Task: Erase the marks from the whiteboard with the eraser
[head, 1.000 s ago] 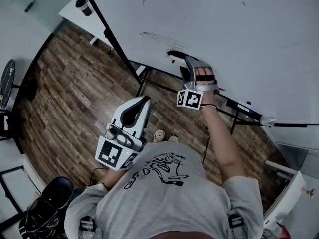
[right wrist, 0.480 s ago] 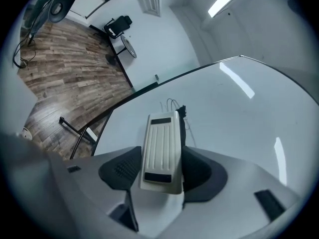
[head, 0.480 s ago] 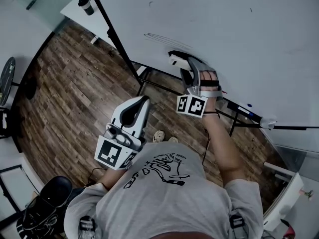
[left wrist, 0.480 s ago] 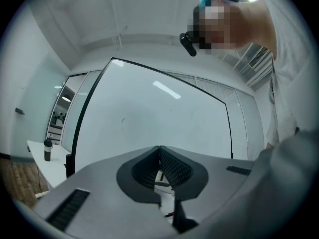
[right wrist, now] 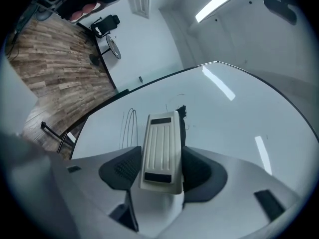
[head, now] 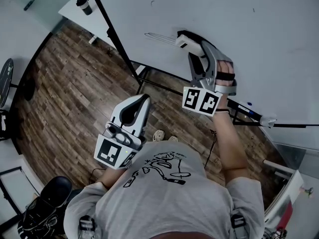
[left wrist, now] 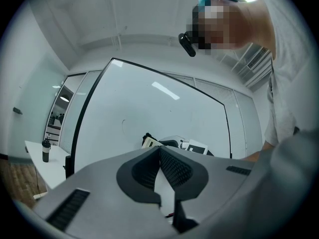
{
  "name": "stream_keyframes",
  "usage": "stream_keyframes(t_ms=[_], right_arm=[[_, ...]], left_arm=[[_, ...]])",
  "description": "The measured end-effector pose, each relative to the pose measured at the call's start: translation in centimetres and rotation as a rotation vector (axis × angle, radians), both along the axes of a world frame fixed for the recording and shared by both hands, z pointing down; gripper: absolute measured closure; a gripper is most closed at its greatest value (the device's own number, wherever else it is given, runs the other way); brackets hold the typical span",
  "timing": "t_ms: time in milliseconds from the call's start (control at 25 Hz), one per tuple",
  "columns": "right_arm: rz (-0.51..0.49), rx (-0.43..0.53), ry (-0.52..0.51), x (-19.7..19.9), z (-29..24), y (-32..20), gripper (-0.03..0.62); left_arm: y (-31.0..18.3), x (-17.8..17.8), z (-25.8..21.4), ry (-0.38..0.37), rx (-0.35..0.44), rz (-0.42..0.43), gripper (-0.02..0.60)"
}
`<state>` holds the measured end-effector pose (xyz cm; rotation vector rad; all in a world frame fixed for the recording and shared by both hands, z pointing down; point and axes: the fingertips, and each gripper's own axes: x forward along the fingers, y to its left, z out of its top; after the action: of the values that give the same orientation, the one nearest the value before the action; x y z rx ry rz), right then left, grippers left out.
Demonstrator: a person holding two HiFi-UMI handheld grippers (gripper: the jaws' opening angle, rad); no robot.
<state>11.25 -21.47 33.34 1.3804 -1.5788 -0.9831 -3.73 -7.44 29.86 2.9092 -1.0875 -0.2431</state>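
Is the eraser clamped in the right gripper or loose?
Clamped: the eraser sits between the jaws of the right gripper, both pressing its sides, its far end toward the whiteboard.

Two grippers (head: 145,99) (head: 195,51), one eraser (head: 186,40), one whiteboard (head: 234,14), one cup (head: 82,5).

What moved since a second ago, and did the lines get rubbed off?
The right gripper, shut on the eraser, moved up the whiteboard from near its bottom edge and now sits just right of the marks. The marks are still there. The left gripper stayed low and shut, with nothing in it.
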Motion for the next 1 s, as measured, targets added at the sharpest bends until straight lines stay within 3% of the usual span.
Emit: stream_keyframes(t_ms=[1000], right_arm=[[0.034, 0.020, 0.028, 0.9, 1.2, -1.7, 0.335]], left_arm=[[-0.8, -0.2, -0.1, 0.015, 0.003, -0.003, 0.560]])
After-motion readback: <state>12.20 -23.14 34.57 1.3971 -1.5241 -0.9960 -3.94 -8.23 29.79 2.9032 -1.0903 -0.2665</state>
